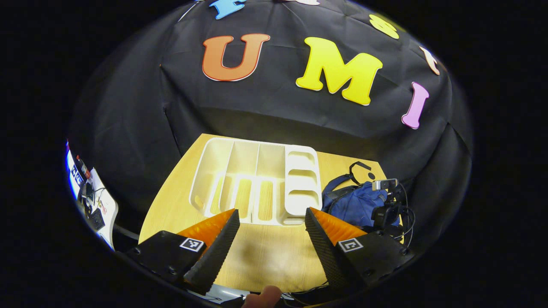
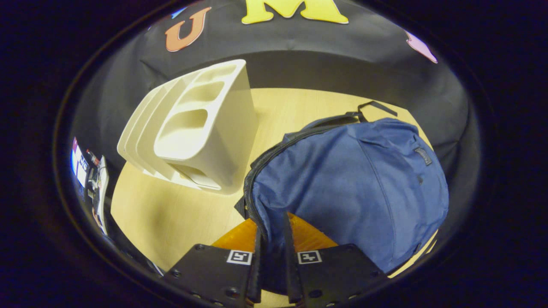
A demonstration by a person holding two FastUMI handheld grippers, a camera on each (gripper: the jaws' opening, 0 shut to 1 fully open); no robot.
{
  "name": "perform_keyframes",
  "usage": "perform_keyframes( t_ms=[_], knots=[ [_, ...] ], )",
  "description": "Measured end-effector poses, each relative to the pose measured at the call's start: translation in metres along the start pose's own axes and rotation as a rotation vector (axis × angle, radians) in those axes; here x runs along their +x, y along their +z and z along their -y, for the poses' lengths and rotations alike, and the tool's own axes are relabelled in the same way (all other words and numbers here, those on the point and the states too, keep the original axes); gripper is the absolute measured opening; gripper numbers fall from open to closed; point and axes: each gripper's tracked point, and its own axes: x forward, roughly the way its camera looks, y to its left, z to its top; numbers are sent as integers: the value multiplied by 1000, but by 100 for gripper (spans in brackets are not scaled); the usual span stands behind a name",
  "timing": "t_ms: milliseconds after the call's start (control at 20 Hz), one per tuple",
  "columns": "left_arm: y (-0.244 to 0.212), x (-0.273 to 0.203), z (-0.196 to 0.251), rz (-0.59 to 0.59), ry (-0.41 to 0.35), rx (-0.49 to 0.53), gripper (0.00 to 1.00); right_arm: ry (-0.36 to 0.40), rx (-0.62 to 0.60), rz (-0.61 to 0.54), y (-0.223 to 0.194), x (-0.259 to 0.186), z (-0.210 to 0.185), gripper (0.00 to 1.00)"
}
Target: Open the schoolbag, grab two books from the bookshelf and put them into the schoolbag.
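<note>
I take the white bookshelf (image 1: 257, 179) as my landmark; it stands on the pale wooden table (image 1: 265, 252) with the black cloth wall behind it.

In the left gripper view, my left gripper (image 1: 272, 237) hovers above the table on the near side of the bookshelf, its two fingers spread wide with nothing between them but bare tabletop. From here I look into the shelf's upright slots and the three stacked cubbies at its right end; I see no books in the slots. Just beside that end of the bookshelf lies the blue schoolbag (image 1: 357, 205), its black straps trailing toward the wall. My right gripper (image 1: 387, 201) shows there too, down at the bag on the side away from the shelf, with cables hanging from it.

In the right gripper view, the bookshelf (image 2: 201, 132) rises to the left and the schoolbag (image 2: 346, 184) lies flat just beside its base. My right gripper (image 2: 272, 239) sits at the bag's near edge, by the zipper line that curves along the side facing the shelf. Its fingers stand narrow, nearly closed, with the bag's fabric edge pinched between them. I cannot tell whether the zipper pull itself is in the grip. The table (image 2: 171, 214) runs from there to the shelf's base.
</note>
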Motion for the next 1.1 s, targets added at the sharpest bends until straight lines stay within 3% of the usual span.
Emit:
perform_keyframes(
  t_ms=[50, 100, 250, 350, 600, 950, 1100],
  knots=[
    [1, 0, -3, 1, 4, -2, 98, 23, 17, -6, -1, 3, -4, 28],
    [3, 0, -4, 4, 3, -5, 98, 30, 28, -7, -3, 5, -5, 39],
    [6, 2, -3, 13, -7, -8, 98, 79, 55, 6, 0, -1, -20, 58],
    [14, 2, -5, 35, -7, 4, 98, 99, 60, 17, 1, -10, -28, 90],
    [43, -1, -1, 140, -10, 53, 98, 85, 24, 192, 41, -63, -33, 96],
    [116, -25, 7, 397, -20, 114, 99, -102, 51, 704, 167, -224, -5, 97],
    [140, -39, 17, 495, -44, 126, 99, -185, 25, 908, 202, -294, 2, 96]
  ],
)
